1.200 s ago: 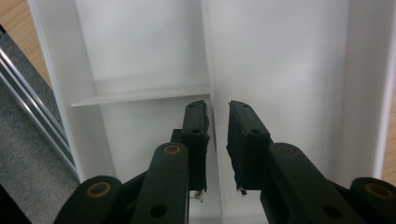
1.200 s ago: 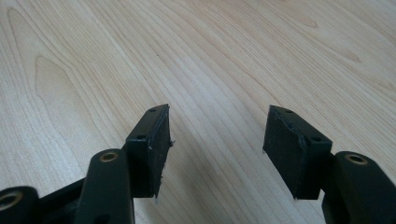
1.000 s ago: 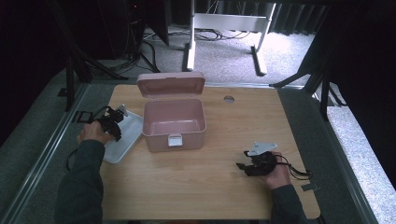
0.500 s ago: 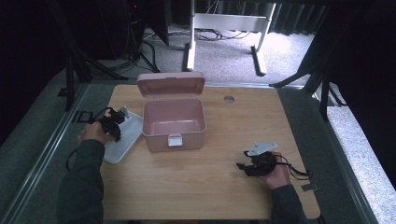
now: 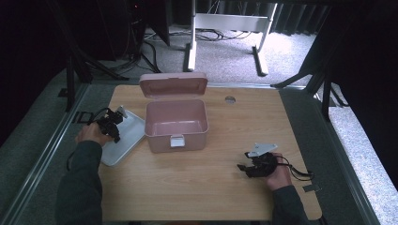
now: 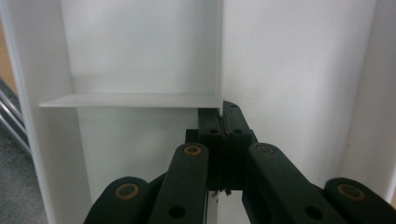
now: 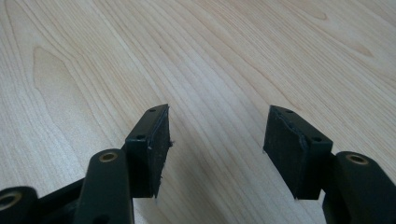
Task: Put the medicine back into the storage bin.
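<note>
With its fingers clamped on a thin divider wall of the white tray [image 5: 123, 140], at nine o'clock of the pink box [image 5: 176, 124], the left gripper [image 6: 223, 116] should lift it level, while the right gripper [image 7: 215, 135] rests with fingers apart over the bench [image 5: 211, 187].

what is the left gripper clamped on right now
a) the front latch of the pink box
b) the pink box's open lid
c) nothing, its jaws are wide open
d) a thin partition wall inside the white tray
d: in the left gripper view the left gripper has its jaws shut on a thin upright divider of the white tray, which lies left of the pink box.
</note>
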